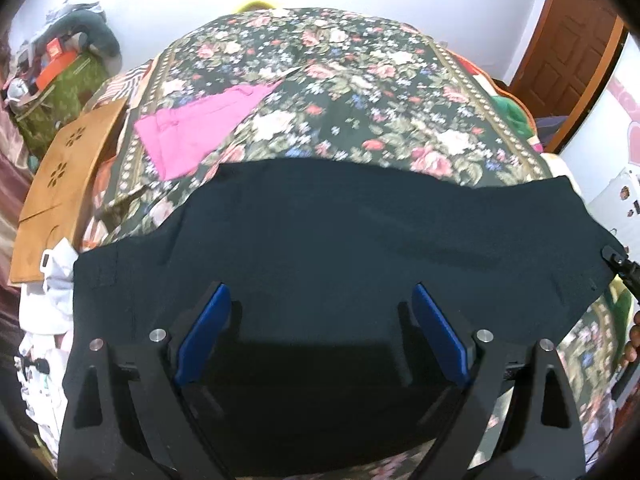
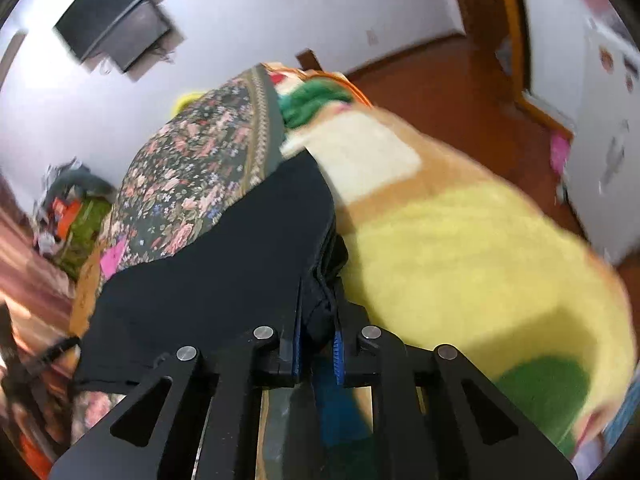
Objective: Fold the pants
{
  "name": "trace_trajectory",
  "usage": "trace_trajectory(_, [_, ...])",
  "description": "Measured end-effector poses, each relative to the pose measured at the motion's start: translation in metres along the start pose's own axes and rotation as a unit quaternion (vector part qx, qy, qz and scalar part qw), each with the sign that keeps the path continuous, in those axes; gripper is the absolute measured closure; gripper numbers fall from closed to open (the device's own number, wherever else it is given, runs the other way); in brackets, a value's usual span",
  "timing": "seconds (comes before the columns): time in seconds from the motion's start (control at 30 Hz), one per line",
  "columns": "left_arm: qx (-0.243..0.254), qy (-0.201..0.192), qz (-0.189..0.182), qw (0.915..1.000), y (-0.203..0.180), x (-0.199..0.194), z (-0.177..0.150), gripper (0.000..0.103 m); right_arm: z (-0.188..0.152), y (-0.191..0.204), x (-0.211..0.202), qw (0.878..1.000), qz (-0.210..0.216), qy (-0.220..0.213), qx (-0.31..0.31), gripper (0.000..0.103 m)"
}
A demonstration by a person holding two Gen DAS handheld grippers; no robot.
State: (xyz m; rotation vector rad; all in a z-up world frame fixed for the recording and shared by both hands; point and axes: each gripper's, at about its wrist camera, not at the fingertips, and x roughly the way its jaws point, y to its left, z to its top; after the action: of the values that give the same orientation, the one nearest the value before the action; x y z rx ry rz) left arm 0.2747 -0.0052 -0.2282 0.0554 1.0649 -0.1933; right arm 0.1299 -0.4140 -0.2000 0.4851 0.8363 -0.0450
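Two tongs work the dark pants [image 1: 320,248], a smooth matte fabric spread flat across the near part of the bed. The left tongs [image 1: 322,320] hang released just above the cloth, blue pads spread wide, gripping nothing. The right tongs [image 2: 318,320] are clenched on a bunched, folded edge of the pants at the cloth's right end, tilted so the room leans in that view. Beneath lies a floral bedspread [image 1: 360,92], dark with pink roses. A folded pink garment [image 1: 200,132] rests farther back on it, apart from the pants. A fuzzy yellow blanket [image 2: 460,248] drapes beside the right tongs.
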Motion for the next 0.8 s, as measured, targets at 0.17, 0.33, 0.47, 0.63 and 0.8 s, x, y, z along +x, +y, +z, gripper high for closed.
trace_trajectory(0.17, [0.012,0.023,-0.009,0.9996,-0.017,0.018,0.017,0.01,0.024,0.0,-0.002,0.999,-0.001,-0.025,-0.033,0.094])
trace_trajectory(0.33, [0.03,0.059,-0.006,0.9978,-0.032,0.046,0.007,0.009,0.035,-0.011,0.012,1.0,0.005,-0.011,-0.017,0.094])
trace_trajectory(0.47, [0.039,0.054,-0.004,0.9978,-0.034,0.041,0.005,0.008,0.037,-0.01,0.012,1.0,0.012,-0.005,-0.021,0.094])
trace_trajectory(0.63, [0.034,0.054,-0.002,0.998,-0.029,0.037,0.006,0.008,0.053,0.006,-0.005,0.999,0.04,-0.028,-0.02,0.094])
trace_trajectory(0.8, [0.025,0.016,0.015,0.9995,-0.022,0.015,0.003,0.008,0.074,0.047,-0.021,0.995,0.066,-0.057,-0.055,0.094])
